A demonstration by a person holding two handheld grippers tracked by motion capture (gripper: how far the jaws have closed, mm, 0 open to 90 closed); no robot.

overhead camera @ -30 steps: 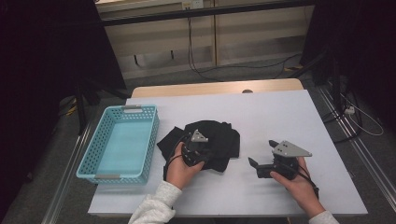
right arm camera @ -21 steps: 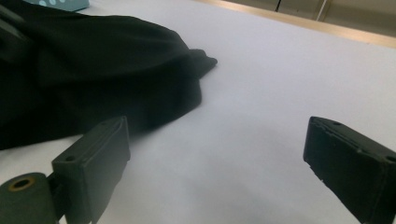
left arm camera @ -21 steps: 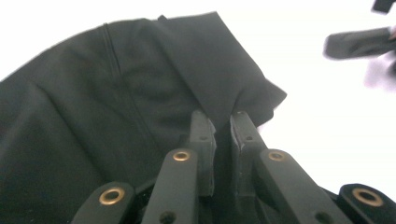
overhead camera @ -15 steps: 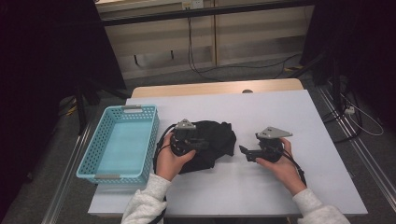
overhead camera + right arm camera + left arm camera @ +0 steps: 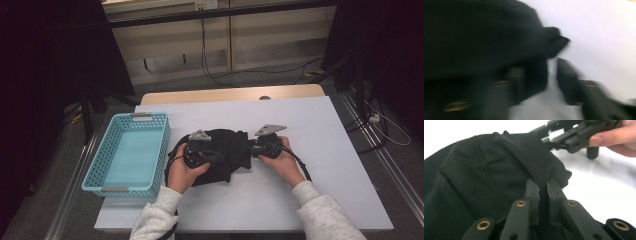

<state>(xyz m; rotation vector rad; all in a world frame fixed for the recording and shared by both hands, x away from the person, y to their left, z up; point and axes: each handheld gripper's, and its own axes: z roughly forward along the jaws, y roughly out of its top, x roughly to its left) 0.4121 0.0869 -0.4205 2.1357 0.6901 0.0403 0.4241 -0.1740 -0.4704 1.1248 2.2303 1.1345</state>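
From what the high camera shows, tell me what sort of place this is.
Probably a lab or recording workspace, not a home: a white table on a bare floor, loose cables along the back wall, dark curtains at both sides, and only a blue basket and a black garment laid out.

The picture is blurred. A black cloth (image 5: pixel 481 37) covers the upper left and ends in a small point near the middle. The right gripper (image 5: pixel 541 82) rises from the bottom edge, and its jaws have just been closing. A fold of the cloth hangs between them, against the left jaw, with a gap to the right jaw. The white table (image 5: pixel 604 32) spreads to the right.
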